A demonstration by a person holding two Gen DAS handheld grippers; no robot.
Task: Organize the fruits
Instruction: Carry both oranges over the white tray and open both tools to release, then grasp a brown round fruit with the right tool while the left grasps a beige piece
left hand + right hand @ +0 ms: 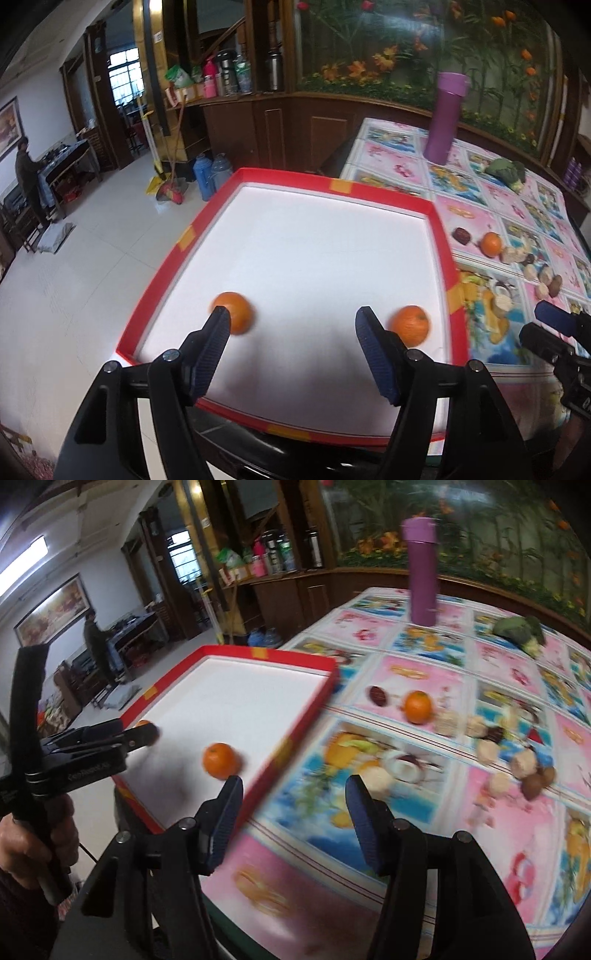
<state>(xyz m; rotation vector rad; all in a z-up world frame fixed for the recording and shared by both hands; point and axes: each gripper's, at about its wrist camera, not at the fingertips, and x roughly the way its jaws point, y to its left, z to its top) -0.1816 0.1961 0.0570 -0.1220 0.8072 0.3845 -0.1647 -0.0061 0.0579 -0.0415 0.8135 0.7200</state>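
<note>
Left wrist view
Left gripper (293, 315): its two blue-padded fingers are standing wide apart over the white floor of the tray, holding nothing.
Tray (395, 197): a shallow red-rimmed box with yellow tape patches is sitting at the table's left edge, partly overhanging it.
Oranges in tray: one orange (236, 312) is lying just behind the left finger tip (blurred), and a second orange (412, 325) is lying just right of the right finger, near the tray's right wall.
Loose orange (491, 243): it is resting on the flowered tablecloth (399, 162) outside the tray, beside a dark red date (461, 235) and a trail of pale and brown small fruits (543, 277).
Purple cup (445, 118): it is standing upright at the far side of the table, with a green vegetable (506, 171) to its right.
Right gripper (550, 328): only its tips are showing at the right edge.

Right wrist view
Right gripper (293, 794): its fingers are spread apart and empty, hovering over the tablecloth just right of the tray's near corner.
Left gripper: a hand (33, 843) is gripping its handle at the left, its tips reaching over the tray's left part.
Background: a person (96, 642) is standing by a far table.
</note>
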